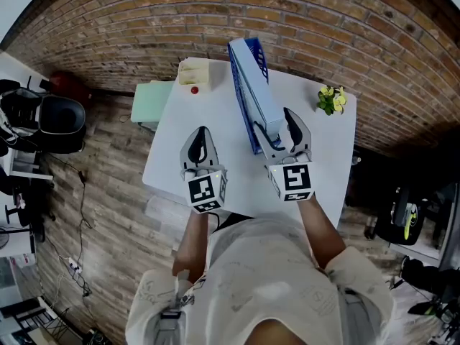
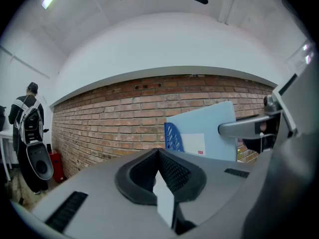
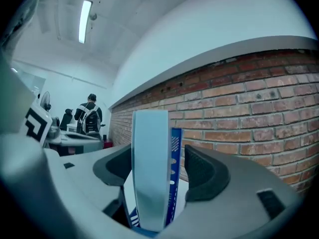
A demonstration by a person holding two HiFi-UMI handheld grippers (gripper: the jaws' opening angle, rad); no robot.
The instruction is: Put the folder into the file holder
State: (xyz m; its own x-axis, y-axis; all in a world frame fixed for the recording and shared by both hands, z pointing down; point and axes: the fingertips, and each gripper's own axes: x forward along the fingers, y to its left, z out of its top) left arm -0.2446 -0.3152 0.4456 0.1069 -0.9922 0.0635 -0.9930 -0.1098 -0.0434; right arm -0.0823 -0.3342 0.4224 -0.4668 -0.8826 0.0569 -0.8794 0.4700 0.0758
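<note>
Nearest the head camera, the person's pale shirt (image 1: 266,279) fills the lower frame.

Left gripper (image 1: 202,129) (image 2: 158,151): jaws closed together, pads meeting, nothing gripped, over the white table (image 1: 327,157).

Right gripper (image 1: 275,124) (image 3: 158,153): jaws spread wide and clamping nothing. The near end of the folder (image 1: 251,85) (image 3: 149,168) stands upright in the gap between them, closer to the left pad.

The folder is thin and light blue, set on edge, and runs straight ahead of the right gripper. It sits in the blue perforated file holder (image 1: 257,52) (image 3: 174,168).

From the left gripper, the folder (image 2: 209,131) and holder (image 2: 172,136) lie ahead and to the right. The folder's broad face there carries a white label.
</note>
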